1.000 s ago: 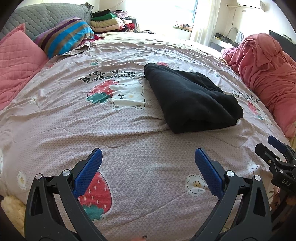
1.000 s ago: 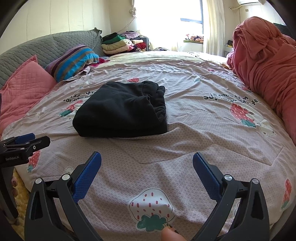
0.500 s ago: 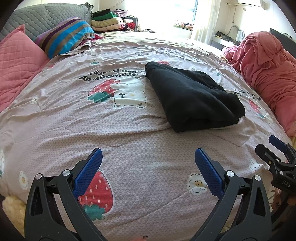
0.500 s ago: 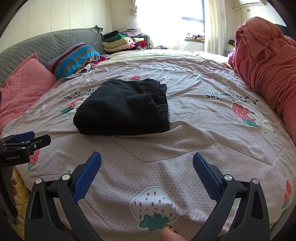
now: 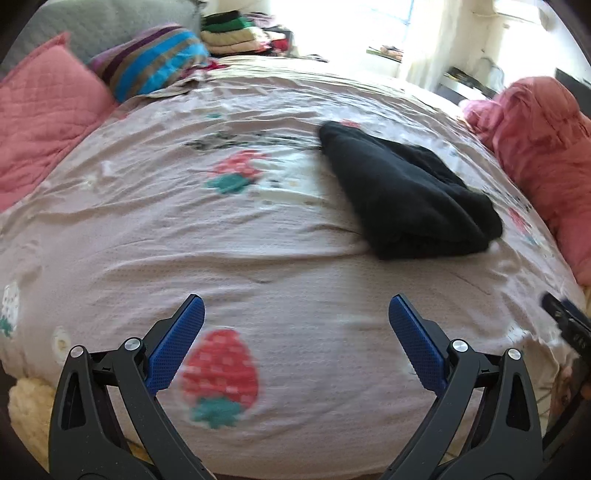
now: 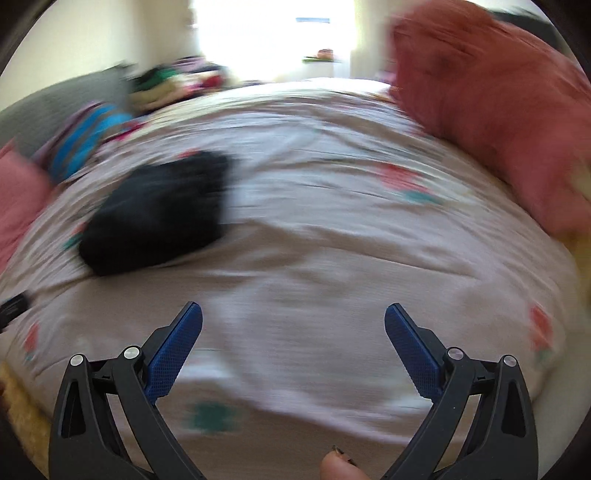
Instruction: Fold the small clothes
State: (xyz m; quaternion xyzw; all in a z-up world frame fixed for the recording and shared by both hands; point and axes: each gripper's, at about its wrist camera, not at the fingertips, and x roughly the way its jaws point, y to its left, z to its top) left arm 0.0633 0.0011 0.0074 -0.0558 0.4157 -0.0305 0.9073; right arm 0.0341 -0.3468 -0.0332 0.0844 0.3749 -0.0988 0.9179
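A folded black garment [image 5: 406, 195] lies on the pink strawberry-print bedspread [image 5: 258, 251], right of centre in the left wrist view. It also shows, blurred, at the left in the right wrist view [image 6: 159, 214]. My left gripper [image 5: 295, 314] is open and empty, low over the near part of the bed, well short of the garment. My right gripper [image 6: 293, 321] is open and empty, to the right of the garment and apart from it. Its black tip [image 5: 569, 325] shows at the right edge of the left wrist view.
A heap of red-pink cloth [image 5: 543, 147] lies along the bed's right side and fills the upper right of the right wrist view [image 6: 487, 110]. A pink pillow [image 5: 40, 125] and a striped pillow [image 5: 151, 66] lie at the left. Folded clothes [image 5: 232, 33] are stacked at the back.
Both views are now blurred with motion. The right wrist view has swung to the right, so the black garment sits further left and the red-pink heap looms larger. Both grippers stay open.
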